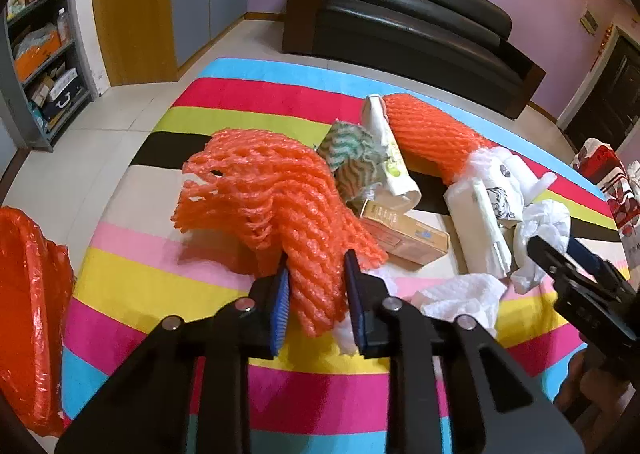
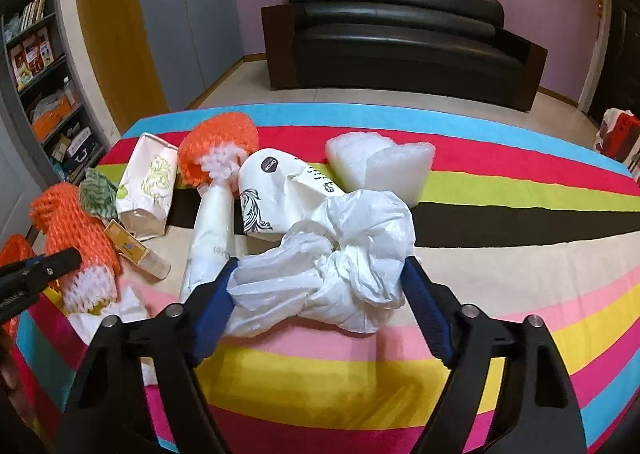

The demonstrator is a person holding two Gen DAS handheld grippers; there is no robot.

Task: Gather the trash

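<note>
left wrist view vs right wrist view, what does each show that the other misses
Only the left wrist view shows most of the orange plastic trash bag at the table's left edge, and the left gripper shut on orange foam netting. Only the right wrist view shows the white bubble wrap bundle and the right gripper around a crumpled white plastic bag. Both show the striped tablecloth and black leather sofa.

The orange trash bag (image 1: 28, 306) runs off the left edge; box (image 1: 404, 230) print is unreadable.
</note>
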